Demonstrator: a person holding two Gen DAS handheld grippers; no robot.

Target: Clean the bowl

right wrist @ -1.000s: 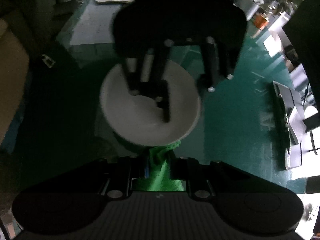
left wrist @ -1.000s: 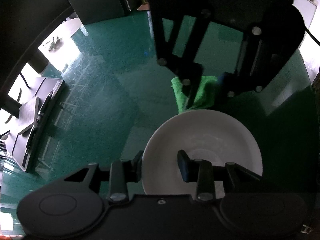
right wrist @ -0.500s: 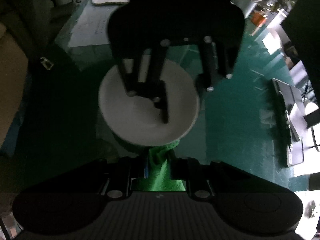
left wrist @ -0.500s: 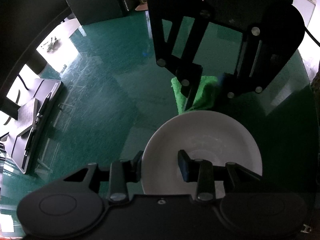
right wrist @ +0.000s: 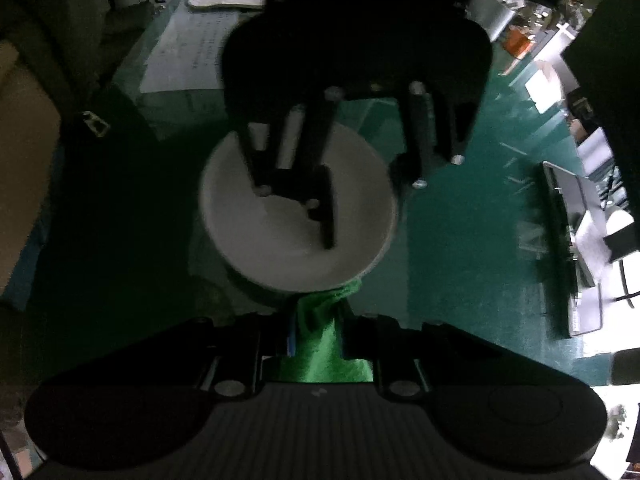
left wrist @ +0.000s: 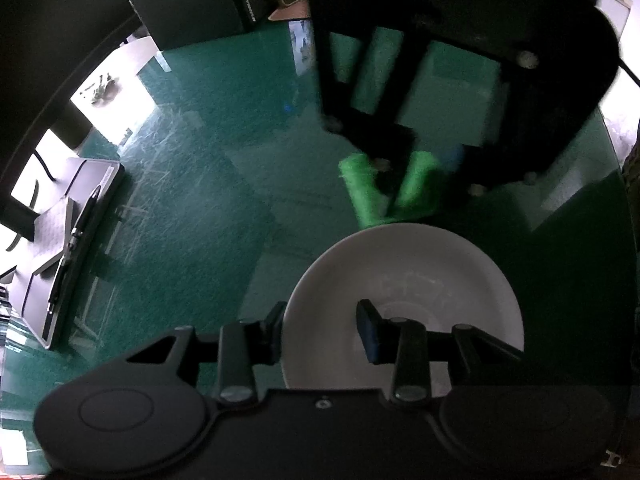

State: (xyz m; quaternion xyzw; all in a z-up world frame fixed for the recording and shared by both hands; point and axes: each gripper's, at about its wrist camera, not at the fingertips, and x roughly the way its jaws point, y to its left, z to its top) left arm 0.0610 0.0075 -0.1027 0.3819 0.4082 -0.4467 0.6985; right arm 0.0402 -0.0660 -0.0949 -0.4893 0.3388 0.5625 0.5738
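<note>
Here, a white bowl (left wrist: 404, 280) sits upright on the green-topped bench (left wrist: 208, 184), and both handheld tools are bent steeply down over it. The left gripper (left wrist: 322, 330) straddles the bowl's near rim: one of its fingers (left wrist: 276, 330) stands outside the wall, the other, with a blue pad, stands inside over the bowl's floor. They look set on the rim, though whether the pads truly press on it I cannot tell from this angle.

The right gripper (right wrist: 318, 338) has its fingers (right wrist: 352, 334) clamped on a bright green cloth (right wrist: 320, 344), bunched between them. The cloth hangs just beyond the far edge of the bowl as seen from the left side, and its tip reaches the bowl's outer rim in the right wrist view. It is outside the bowl, not inside.

Off to the side of the bench lies a dark, flat folder-like case (left wrist: 60, 248) with a pen (left wrist: 82, 220) on it. A printed paper sheet (right wrist: 188, 56) lies on the bench beyond the bowl.
</note>
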